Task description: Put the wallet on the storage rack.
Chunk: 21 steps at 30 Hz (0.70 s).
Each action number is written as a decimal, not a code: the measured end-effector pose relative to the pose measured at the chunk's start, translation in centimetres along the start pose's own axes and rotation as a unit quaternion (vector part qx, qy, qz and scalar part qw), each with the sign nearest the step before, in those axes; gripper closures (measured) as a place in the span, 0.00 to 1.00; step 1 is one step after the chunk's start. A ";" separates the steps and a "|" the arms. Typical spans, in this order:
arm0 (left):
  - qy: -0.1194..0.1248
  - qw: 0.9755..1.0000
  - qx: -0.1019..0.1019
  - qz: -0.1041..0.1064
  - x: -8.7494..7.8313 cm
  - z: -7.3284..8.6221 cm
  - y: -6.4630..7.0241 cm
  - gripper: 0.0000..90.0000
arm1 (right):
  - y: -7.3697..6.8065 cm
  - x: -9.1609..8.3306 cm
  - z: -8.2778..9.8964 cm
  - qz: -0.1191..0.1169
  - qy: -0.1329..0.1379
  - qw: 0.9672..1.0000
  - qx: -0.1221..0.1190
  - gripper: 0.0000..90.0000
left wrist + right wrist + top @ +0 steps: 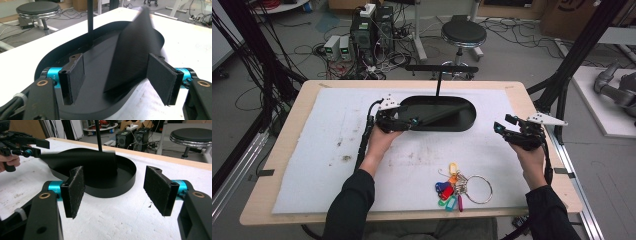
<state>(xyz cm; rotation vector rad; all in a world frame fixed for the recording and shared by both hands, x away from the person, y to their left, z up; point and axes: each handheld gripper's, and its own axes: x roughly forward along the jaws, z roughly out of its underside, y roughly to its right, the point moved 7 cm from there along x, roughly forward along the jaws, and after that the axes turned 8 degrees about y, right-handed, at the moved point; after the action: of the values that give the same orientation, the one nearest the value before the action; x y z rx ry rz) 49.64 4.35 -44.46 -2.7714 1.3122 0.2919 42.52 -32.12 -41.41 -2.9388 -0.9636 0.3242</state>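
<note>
Keys [454,190] lie near the right tool [507,131], which gapes wide and empty. Left tool [408,123], also wide, straddles a black sheet [132,50] in the tray [469,121] without gripping. No writing is legible.

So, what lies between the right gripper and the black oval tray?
In the high view, only bare white mat lies between the right gripper and the black oval tray. The right gripper view shows the same empty stretch before its open jaws.

Black sleeves [349,205], black-and-teal grippers

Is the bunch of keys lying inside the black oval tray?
No: in the high view the bunch of keys lies on the white mat nearer the person, apart from the black oval tray.
</note>
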 end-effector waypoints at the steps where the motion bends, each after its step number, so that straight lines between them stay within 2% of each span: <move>1: 0.001 1.000 -0.001 -0.002 -0.2 0.1 -0.1 0.35 | 0.0 0.0 0.0 -0.001 -0.001 1.000 -0.002 0.38; 4: -0.004 1.000 -0.007 -0.003 -0.7 0.2 -0.3 0.35 | 0.0 0.0 0.0 0.001 -0.001 1.000 -0.002 0.38; 8: 0.003 1.000 -0.017 -0.007 -1.6 -0.2 -0.4 0.35 | 0.1 0.0 0.1 0.002 -0.001 1.000 0.002 0.38; 10: 0.017 1.000 -0.006 -0.013 -2.4 -0.6 -0.2 0.35 | 0.2 -0.1 0.0 0.004 0.001 1.000 0.002 0.38; 17: 0.038 0.999 -0.005 -0.009 -5.5 -0.8 0.6 0.35 | 0.2 -0.1 0.2 0.003 -0.003 1.000 0.004 0.38; 21: 0.036 0.999 0.001 -0.016 -7.5 -0.6 1.3 0.33 | -0.3 0.2 0.4 -0.001 -0.011 1.000 -0.005 0.37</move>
<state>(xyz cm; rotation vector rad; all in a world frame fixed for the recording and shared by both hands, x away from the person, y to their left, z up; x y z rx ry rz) 44.09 9.14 -42.35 -2.8240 1.2810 0.1909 42.46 -31.80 -41.78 -2.9499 -0.9735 0.3532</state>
